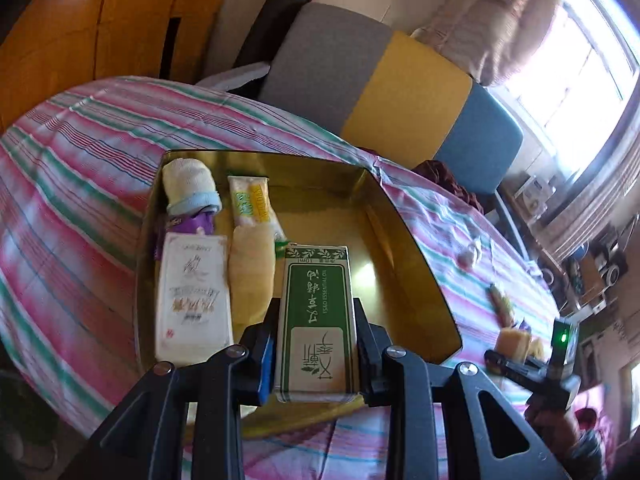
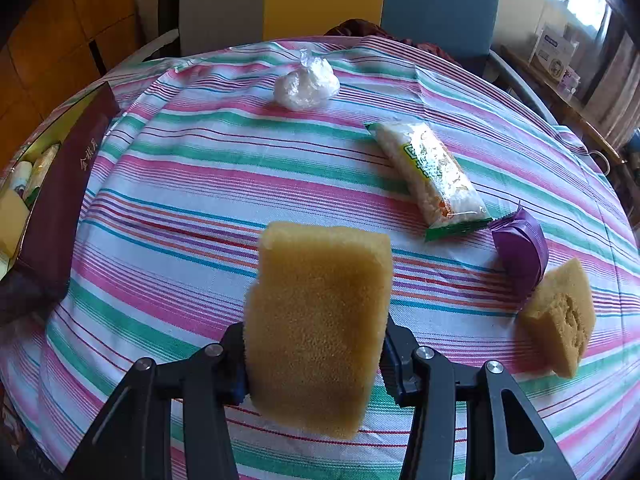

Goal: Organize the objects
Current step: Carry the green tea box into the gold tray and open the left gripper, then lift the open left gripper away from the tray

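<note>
We've got the left gripper point(image 1: 316, 344) clamped on the green-and-white cardboard essential-oil box point(image 1: 316, 320), held over the near edge of the gold metal tin point(image 1: 408, 240). Best move, we reckon: lower it into the bare floor at 3 o'clock of the pale yellow sponge point(image 1: 252, 268) w/o nudging it, then let go. Right gripper point(image 2: 316, 360) grips a tan rectangular sponge point(image 2: 316, 328) above the striped tablecloth point(image 2: 192, 168). Loose at 1–3 o'clock: clear snack packet point(image 2: 432, 176), purple wrapper point(image 2: 520, 252), cut sponge piece point(image 2: 560, 316).
</note>
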